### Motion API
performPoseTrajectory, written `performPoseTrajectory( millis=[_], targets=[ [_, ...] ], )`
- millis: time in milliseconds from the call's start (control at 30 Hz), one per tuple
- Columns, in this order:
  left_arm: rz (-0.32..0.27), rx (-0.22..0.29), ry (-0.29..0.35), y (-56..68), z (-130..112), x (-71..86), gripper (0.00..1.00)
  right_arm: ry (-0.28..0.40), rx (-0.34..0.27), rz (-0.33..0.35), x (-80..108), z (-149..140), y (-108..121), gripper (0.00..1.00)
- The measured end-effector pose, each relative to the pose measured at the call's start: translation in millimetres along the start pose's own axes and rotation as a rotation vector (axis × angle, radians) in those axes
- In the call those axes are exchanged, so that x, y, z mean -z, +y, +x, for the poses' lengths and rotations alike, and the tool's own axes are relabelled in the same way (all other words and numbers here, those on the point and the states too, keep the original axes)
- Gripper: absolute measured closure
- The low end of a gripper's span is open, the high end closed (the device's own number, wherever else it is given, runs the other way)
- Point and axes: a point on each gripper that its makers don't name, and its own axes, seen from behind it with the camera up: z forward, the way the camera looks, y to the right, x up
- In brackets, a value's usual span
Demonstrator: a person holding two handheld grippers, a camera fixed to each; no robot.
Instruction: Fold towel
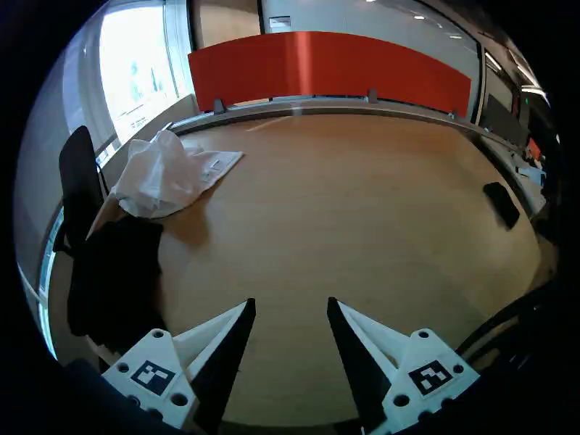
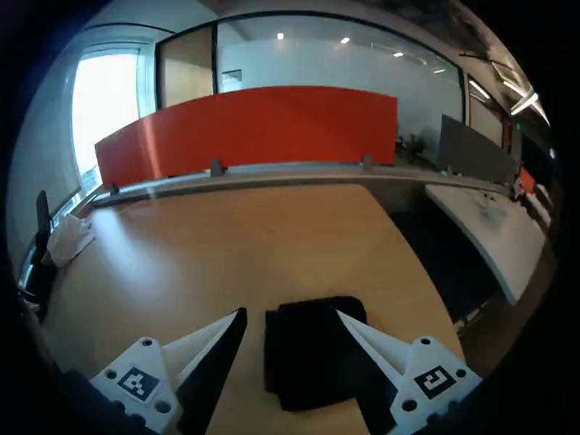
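Right gripper (image 2: 290, 312): spread open, empty; the towel lies just ahead, between its fingers.
Left gripper (image 1: 291, 300): open, empty, over bare table (image 1: 348, 217).
Towel (image 2: 312, 355): dark, flat squarish stack near the table's right edge. Likely soft, light and limp, so pinch a corner or edge, not the middle.
White heap (image 1: 163, 177): far left, well apart.

— How does your left claw (image 1: 290, 301) sit?
— You hold it pointing forward and tipped downward. Its two fingers (image 1: 206, 341) are spread wide, with a clear gap between the tips.
— And your right claw (image 2: 290, 312)?
— Much the same. You hold it angled forward and down, with the fingers (image 2: 377, 348) wide apart and neither one pressing on anything.
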Motion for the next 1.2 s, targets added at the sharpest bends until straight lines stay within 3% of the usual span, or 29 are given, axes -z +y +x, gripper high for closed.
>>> performPoseTrajectory(
  millis=[300, 533, 867, 1200],
  targets=[
    [-0.002, 0.005, 0.019, 1.8, 9, -3.5, 0.27, 0.236, 0.030, -0.017, 14.3, 77, -29, 0.16],
    [-0.002, 0.010, 0.038, 2.3, 16, -5.6, 0.28, 0.399, 0.023, -0.038, 30.0, 125, -45, 0.08],
    [0.011, 0.035, 0.122, -6.4, 43, -7.5, 0.28, 0.426, 0.004, -0.019, 30.8, 136, -63, 0.05],
    [0.041, 0.053, 0.298, -27.2, 105, -6.4, 0.27, 0.423, 0.009, 0.011, 27.2, 141, -93, 0.01]
  ],
)
